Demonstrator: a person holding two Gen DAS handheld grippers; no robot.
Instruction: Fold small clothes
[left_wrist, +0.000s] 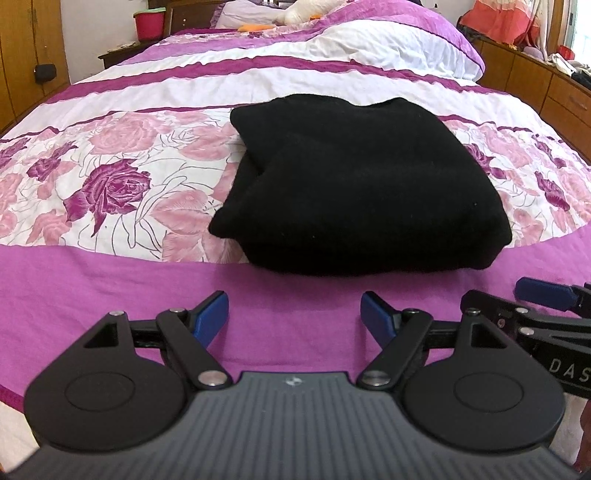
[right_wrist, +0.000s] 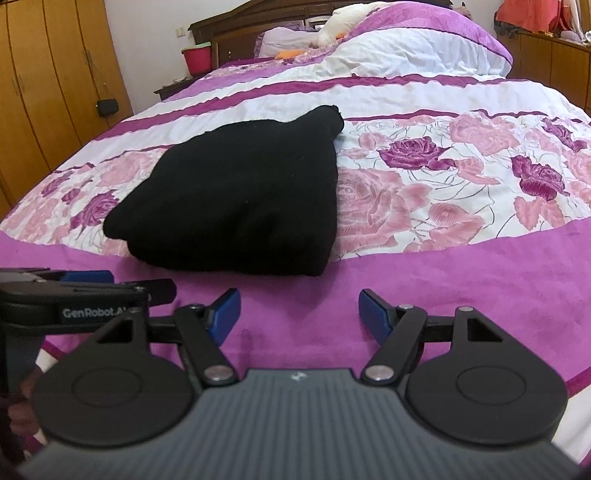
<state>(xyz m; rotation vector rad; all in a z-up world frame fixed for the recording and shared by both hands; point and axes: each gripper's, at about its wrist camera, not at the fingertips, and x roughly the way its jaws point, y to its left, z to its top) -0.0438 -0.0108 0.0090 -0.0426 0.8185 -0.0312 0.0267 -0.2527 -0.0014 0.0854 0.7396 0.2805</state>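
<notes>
A black garment (left_wrist: 354, 184) lies folded into a thick rectangle on the bed's floral cover; the right wrist view shows the same black garment (right_wrist: 236, 199) left of centre. My left gripper (left_wrist: 293, 312) hovers over the purple band just in front of it, jaws apart with nothing between the blue pads. My right gripper (right_wrist: 299, 310) also stands open and empty, short of the garment's near right corner. Each view catches the other tool at its edge: the right gripper (left_wrist: 543, 299) at the right, the left gripper (right_wrist: 88, 284) at the left.
The bed (left_wrist: 110, 288) has a purple and floral cover, with a rumpled duvet (left_wrist: 388, 40) and pillows at the head. Wooden wardrobes (right_wrist: 48, 81) stand on the left, a low wooden cabinet (left_wrist: 554, 85) on the right. A red bucket (right_wrist: 197, 57) sits beside the headboard.
</notes>
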